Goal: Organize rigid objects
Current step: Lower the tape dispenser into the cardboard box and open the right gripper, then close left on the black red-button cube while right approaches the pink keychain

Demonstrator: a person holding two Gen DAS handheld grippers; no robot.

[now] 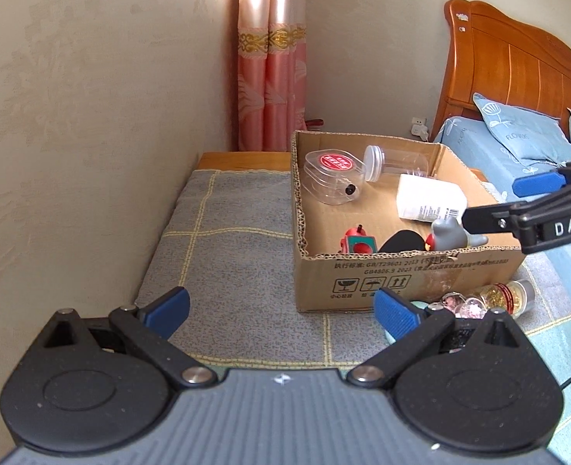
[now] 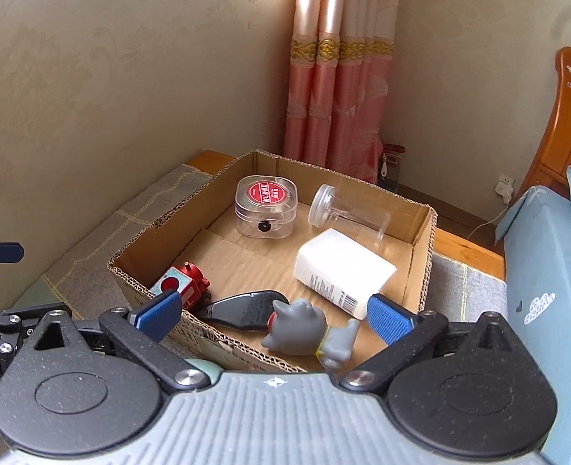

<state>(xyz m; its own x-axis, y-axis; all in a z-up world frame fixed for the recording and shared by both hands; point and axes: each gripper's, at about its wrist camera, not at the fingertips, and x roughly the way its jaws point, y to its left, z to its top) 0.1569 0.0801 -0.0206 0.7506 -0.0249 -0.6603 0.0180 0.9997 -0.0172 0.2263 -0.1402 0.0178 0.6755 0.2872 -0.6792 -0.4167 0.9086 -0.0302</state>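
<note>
An open cardboard box [image 1: 401, 263] stands on a grey checked cloth [image 1: 238, 240]. Inside lie a clear square case with a red label [image 2: 266, 209], a clear jar with a white lid [image 2: 347, 213], a white bottle [image 2: 343, 267], a red toy [image 2: 184, 285], a black flat object [image 2: 246, 308] and a grey cat figurine [image 2: 308, 329]. My right gripper [image 2: 275, 316] hovers open over the box's near corner, the figurine lying loose between its pads. My left gripper [image 1: 283, 310] is open over the cloth, left of the box, holding nothing.
A glittery gold-filled jar [image 1: 512, 292] and crystal trinkets [image 1: 463, 304] lie outside the box's front right. A bed with blue bedding [image 1: 518, 143] and a wooden headboard [image 1: 518, 62] is on the right. The wall [image 1: 91, 116] and a pink curtain [image 1: 273, 77] stand behind.
</note>
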